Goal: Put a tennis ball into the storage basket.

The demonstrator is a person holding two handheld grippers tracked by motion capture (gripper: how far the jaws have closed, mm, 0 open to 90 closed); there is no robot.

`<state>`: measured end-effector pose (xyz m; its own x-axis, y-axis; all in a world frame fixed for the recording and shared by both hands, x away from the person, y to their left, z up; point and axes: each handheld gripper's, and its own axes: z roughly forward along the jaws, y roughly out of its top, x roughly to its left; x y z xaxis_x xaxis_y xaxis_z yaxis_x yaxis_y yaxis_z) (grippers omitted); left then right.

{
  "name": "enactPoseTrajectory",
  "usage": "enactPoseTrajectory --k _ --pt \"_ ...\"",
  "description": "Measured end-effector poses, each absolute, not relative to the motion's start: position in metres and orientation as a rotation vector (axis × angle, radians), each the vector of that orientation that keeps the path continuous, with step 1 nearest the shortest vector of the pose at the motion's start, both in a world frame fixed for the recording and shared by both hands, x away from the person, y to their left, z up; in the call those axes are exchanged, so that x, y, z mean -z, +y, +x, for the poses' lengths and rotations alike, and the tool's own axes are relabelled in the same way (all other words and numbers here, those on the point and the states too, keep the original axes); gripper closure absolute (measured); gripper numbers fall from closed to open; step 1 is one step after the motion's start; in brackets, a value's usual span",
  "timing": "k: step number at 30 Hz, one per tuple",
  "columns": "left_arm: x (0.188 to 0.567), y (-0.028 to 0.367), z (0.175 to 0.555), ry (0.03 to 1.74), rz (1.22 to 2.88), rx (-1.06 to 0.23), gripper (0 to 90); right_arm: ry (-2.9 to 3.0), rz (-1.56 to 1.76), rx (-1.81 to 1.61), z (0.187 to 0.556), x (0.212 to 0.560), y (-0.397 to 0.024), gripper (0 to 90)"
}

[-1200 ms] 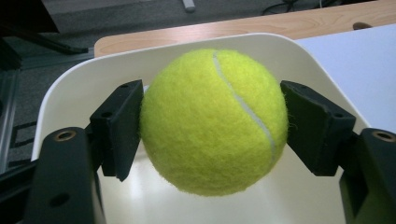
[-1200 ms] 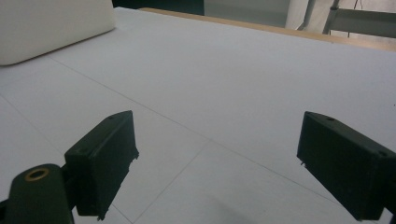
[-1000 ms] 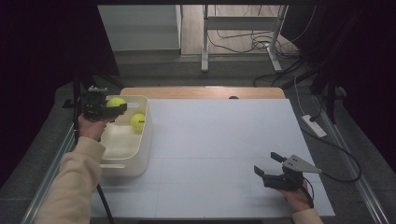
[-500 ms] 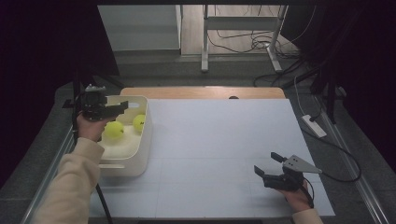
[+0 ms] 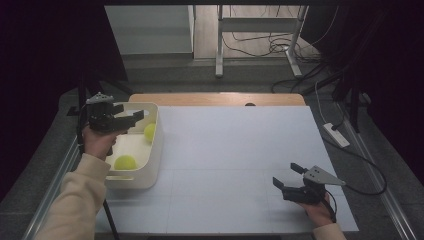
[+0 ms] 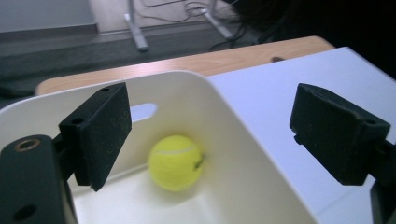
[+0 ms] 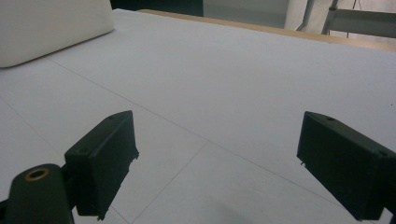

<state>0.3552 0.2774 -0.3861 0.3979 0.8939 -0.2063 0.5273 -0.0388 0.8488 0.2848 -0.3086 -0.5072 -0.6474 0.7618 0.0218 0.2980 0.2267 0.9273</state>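
The bin (image 5: pixel 150 165) looks like smooth cream plastic with a faint sheen. Both tennis balls (image 6: pixel 175 162) (image 5: pixel 124 162) carry fuzzy yellow felt. The counter (image 5: pixel 240 150) has a matt white top with a light wood strip (image 5: pixel 215 99). Each hand-held gripper (image 5: pixel 131 118) (image 5: pixel 287 176) has matt black, slightly dusty jaws.

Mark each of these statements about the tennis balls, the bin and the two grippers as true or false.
1. Two tennis balls lie in the bin. True: one ball lies near the front, the other ball against the right wall.
2. The left gripper holds a tennis ball. False: its jaws stand apart above the bin with nothing between them.
3. The right gripper is open and empty. True.
4. A tennis ball lies on the white table beside the right gripper. False: both balls are in the bin.
5. The bin stands at the table's right edge. False: it stands at the left edge.
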Motion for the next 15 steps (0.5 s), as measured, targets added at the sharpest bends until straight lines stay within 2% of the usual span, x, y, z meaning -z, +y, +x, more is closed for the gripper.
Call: enactPoseTrajectory --k 15 --pt "0.382 0.237 0.323 1.009 1.752 -0.362 14.5 2.067 0.967 -1.412 0.283 0.507 -0.309 12.0"
